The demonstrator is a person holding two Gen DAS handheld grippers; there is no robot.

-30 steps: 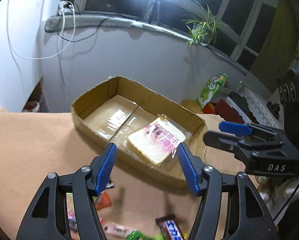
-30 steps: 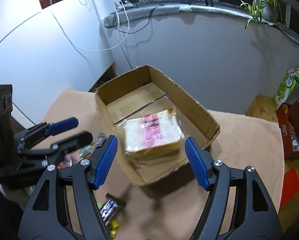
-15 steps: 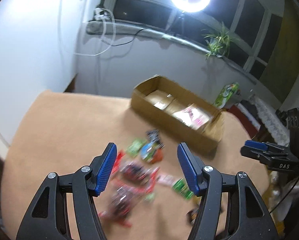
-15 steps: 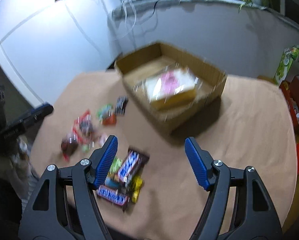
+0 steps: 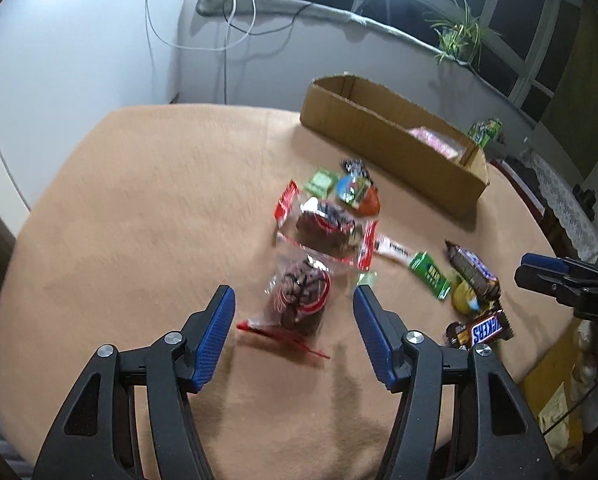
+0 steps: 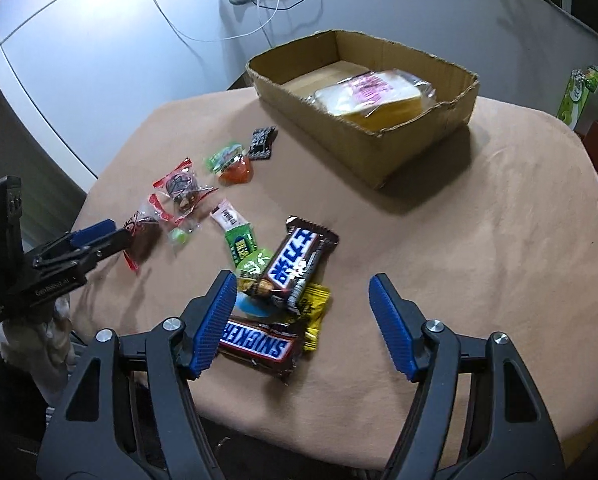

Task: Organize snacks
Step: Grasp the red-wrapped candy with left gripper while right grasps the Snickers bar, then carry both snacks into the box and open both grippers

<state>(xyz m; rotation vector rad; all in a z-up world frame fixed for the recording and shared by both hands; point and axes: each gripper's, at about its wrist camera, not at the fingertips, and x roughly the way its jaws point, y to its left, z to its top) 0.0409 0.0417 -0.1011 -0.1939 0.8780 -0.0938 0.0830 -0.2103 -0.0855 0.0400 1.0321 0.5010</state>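
On the tan cloth of the table (image 6: pixel 479 240), loose snacks lie in two groups in front of a cardboard box (image 6: pixel 363 136). Left gripper (image 5: pixel 291 332): blue pads apart and closing, pressing on nothing; a clear bag of dark sweets (image 5: pixel 299 300) with red trim lies on the cloth in line with the gap between the jaws, slightly beyond the tips and untouched. Just past it sits a second, similar bag (image 5: pixel 325 226), then a green packet (image 5: pixel 320 182), a round orange-rimmed cup (image 5: pixel 357 196) and a small dark wrapper (image 5: pixel 353 166). Right gripper (image 6: pixel 301 320): pads likewise apart and closing, nothing pinched; it hangs over the nearer pile, where a Snickers bar (image 6: pixel 259 346) lies crosswise beside the left pad, a second bar (image 6: pixel 295 268) lies lengthwise above it, and a yellow sachet (image 6: pixel 315 308) is tucked under both. A green stick pack (image 6: pixel 241 244) and a white one (image 6: pixel 227 214) lie just beyond that pile. Box: open-topped, standing at the far side of the table, well apart from both grippers; one wrapped slab of bread (image 6: pixel 373 94) with pink print rests inside, against the right-hand end. Each gripper appears at the edge of the other's view, the two side by side and apart. Background: white wall, cables on a sill, a plant (image 5: pixel 459 36).
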